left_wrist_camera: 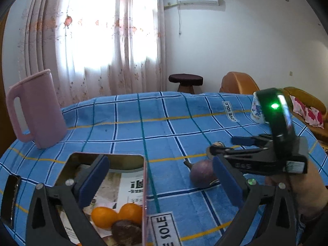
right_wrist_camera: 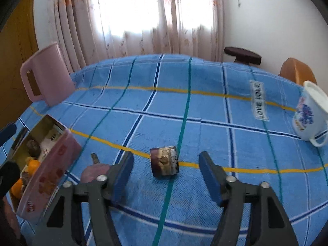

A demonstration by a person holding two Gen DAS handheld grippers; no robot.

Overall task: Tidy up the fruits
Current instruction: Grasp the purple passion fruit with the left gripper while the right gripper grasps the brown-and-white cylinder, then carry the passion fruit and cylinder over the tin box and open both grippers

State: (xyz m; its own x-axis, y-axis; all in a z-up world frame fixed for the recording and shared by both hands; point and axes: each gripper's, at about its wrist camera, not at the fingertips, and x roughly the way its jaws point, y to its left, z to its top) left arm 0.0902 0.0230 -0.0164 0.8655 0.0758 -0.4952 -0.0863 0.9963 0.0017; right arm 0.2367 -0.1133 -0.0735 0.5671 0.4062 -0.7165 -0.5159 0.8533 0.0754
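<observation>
A pink tin box (left_wrist_camera: 145,184) (right_wrist_camera: 49,176) stands on the blue checked cloth and holds two oranges (left_wrist_camera: 116,215) and a dark fruit (left_wrist_camera: 127,232). My left gripper (left_wrist_camera: 162,184) is open over the box's right edge. A purple fruit with a stem (left_wrist_camera: 202,173) (right_wrist_camera: 95,171) lies right of the box. A cut dark fruit piece (right_wrist_camera: 164,161) lies on the cloth just ahead of my right gripper (right_wrist_camera: 166,176), which is open and empty. The right gripper also shows in the left wrist view (left_wrist_camera: 223,149), above the purple fruit.
A pink pitcher (left_wrist_camera: 37,110) (right_wrist_camera: 47,75) stands at the far left of the table. A white flowered mug (right_wrist_camera: 311,112) (left_wrist_camera: 257,110) stands at the right. A stool (left_wrist_camera: 185,82) and an orange chair (left_wrist_camera: 238,83) stand beyond the table.
</observation>
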